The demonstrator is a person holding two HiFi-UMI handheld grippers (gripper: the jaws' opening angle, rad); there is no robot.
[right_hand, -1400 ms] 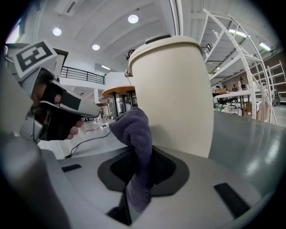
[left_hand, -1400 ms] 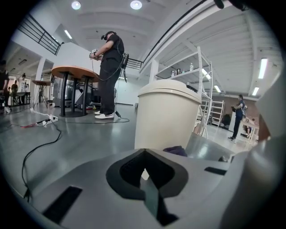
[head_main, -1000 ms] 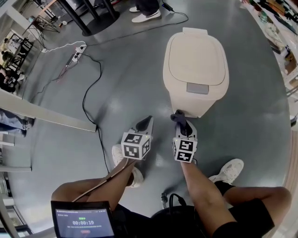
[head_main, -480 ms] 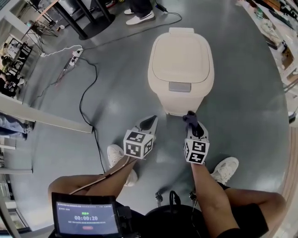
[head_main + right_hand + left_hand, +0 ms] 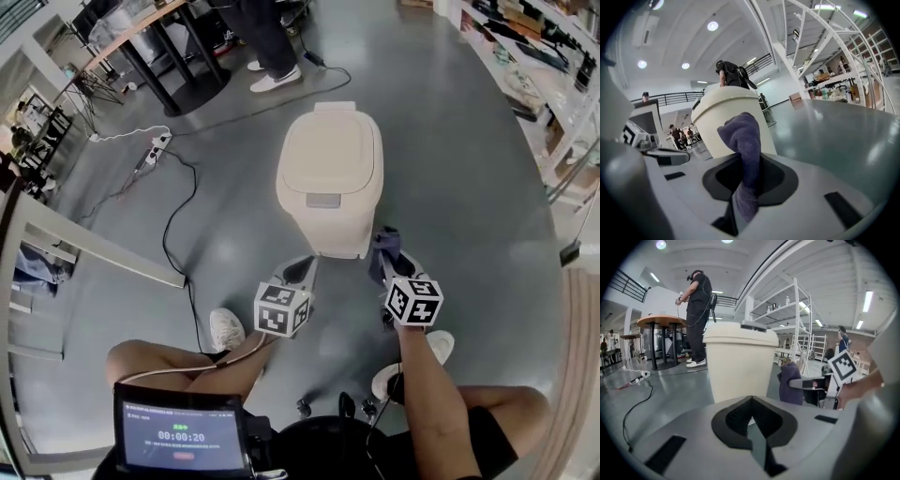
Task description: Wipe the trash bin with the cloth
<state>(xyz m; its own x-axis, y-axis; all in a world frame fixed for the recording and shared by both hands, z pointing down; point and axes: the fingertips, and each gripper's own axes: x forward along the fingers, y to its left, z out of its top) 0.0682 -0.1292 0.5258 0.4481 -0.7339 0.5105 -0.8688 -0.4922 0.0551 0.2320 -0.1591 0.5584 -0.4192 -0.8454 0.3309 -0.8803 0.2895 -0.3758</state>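
One cloth point(image 5: 745, 140) pinched in the jaws of the right gripper point(image 5: 383, 255), just beside the trash bin point(image 5: 328, 173), left gripper point(image 5: 301, 268) jaws pressed together

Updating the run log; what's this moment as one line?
right gripper: shut on cloth | left gripper: shut, empty | trash bin: lid closed, upright | cloth beside bin's base, contact unclear

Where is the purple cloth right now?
In the head view, the cloth is pinched in the right tongs, down low on the right, close to the bottom front corner of the bin.
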